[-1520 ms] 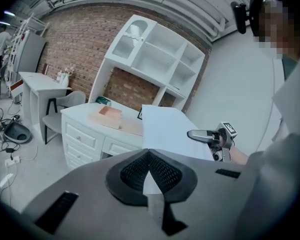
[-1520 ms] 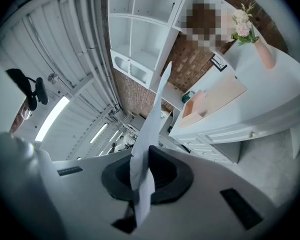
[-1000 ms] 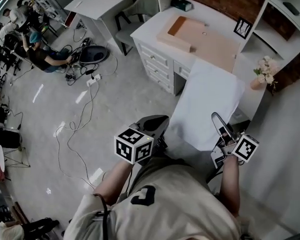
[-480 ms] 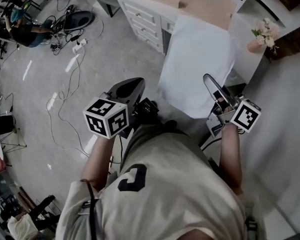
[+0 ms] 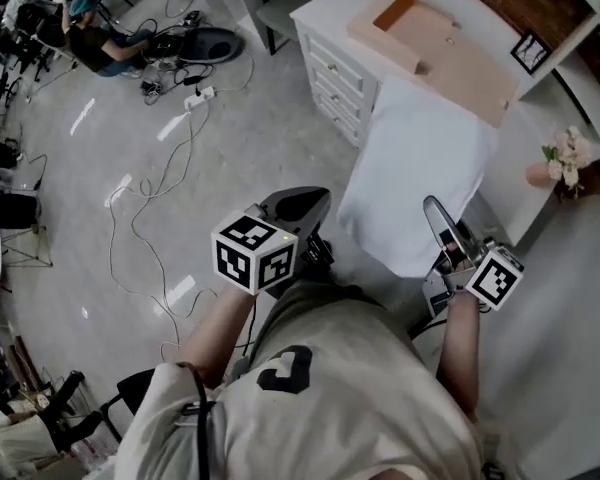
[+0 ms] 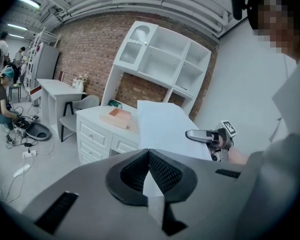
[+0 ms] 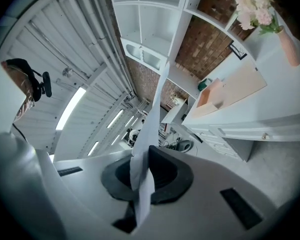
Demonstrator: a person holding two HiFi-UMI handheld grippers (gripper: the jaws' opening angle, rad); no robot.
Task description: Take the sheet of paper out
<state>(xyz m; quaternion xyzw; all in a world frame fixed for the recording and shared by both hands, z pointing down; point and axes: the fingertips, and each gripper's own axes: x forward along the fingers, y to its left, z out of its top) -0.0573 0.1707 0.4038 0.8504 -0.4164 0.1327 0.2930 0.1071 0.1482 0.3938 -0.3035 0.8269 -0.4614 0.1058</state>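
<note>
1. Right gripper: jaws clamped shut on the near right edge of the sheet of paper, which passes edge-on between the pads
2. Left gripper: jaws closed, pinching a pale strip at the sheet's near left corner
3. Sheet: spread between both grippers in front of the person, far edge toward the white desk; contact there cannot be judged
4. Desk: carries a tan board; pink flowers stand to its right

Paper before desk (vase right)
</note>
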